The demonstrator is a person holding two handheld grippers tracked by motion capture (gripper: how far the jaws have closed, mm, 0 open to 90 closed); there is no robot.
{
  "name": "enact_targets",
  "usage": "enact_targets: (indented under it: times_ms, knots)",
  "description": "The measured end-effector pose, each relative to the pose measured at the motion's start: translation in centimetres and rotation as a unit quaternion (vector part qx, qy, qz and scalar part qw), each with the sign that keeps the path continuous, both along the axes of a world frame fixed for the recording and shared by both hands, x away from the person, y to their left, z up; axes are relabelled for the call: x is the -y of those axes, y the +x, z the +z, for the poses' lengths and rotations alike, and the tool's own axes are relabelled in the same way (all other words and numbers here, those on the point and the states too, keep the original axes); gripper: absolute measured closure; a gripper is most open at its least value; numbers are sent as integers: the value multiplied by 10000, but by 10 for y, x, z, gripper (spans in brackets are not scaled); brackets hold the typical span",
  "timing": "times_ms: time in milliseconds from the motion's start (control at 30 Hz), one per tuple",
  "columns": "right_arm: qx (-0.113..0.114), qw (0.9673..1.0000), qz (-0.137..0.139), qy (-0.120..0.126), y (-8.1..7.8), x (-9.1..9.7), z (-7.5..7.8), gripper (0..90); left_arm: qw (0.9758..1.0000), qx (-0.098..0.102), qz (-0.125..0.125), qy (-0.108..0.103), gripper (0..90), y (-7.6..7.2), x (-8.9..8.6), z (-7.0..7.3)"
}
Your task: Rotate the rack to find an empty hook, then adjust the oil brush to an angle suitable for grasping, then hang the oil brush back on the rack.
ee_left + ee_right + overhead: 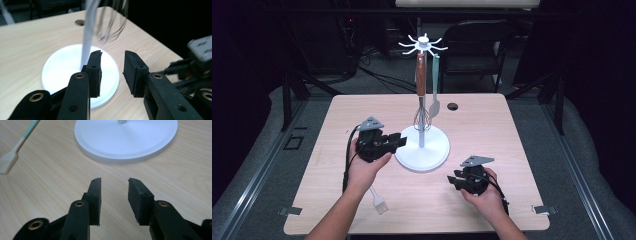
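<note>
Both grippers empty beside the white round-based utensil stand [422, 147] on the pale wood table [492, 125].

Left of the stand's base, near the table's front edge, lies a pale-bristled basting brush with a mint handle [378, 201]. The left gripper [396, 142], jaws parted and holding nothing, is raised and aimed at the stand's pole. A wire whisk with a brown wooden handle [422, 95] and a grey-green spatula [435, 102] hang from the hooks. Right of the base, the right gripper [455, 180] sits low, jaws apart, empty, aimed leftward. Risk, as I judge it: a left-gripper reach could knock the pole, swinging the whisk off its hook.
</note>
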State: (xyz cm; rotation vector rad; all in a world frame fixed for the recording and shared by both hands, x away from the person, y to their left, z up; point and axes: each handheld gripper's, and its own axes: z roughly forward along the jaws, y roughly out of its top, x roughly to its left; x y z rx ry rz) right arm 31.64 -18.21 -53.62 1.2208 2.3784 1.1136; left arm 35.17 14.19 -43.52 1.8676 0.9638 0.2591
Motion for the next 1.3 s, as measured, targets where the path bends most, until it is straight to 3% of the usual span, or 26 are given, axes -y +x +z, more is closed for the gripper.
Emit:
enact_targets:
  times_ms: [133, 167, 200, 233, 267, 567, 900, 967, 1133, 1167, 1300]
  knots:
    - [56, 10000, 11, -18, 4, 3, 9, 672, 9996, -136, 233, 41, 661, -7, -20, -22]
    - [61, 9999, -12, -105, 5, 5, 13, 676, 9996, -136, 233, 41, 659, -7, -20, -22]
    - [101, 9999, -60, 44, 6, 4, 14, 681, 9993, -178, 330, 4, 657, -9, -24, -28]
    - [115, 9999, -32, -119, 7, 5, 19, 688, 9988, -207, 429, 87, 652, -12, -29, -36]
    - [142, 9999, -53, 6, 8, 4, 20, 701, 9985, -206, 487, 124, 649, -13, -31, -40]
    - [412, 9991, -7, -52, 16, -1, 43, 812, 9977, -361, 512, 276, 630, -17, -42, -66]
    - [561, 9983, 126, -88, 27, -7, 67, 859, 9972, -434, 542, 273, 620, -18, -46, -70]
    - [589, 9980, 182, -114, 32, -10, 78, 898, 9972, -436, 546, 266, 615, -19, -46, -71]
    - [681, 9973, 243, -94, 42, -13, 99, 900, 9971, -431, 573, 265, 612, -19, -47, -72]
    - [743, 9968, 271, -88, 46, -14, 111, 900, 9970, -429, 590, 264, 612, -20, -48, -73]
    - [877, 9957, 276, -79, 56, -17, 134, 900, 9968, -431, 614, 272, 612, -22, -49, -73]
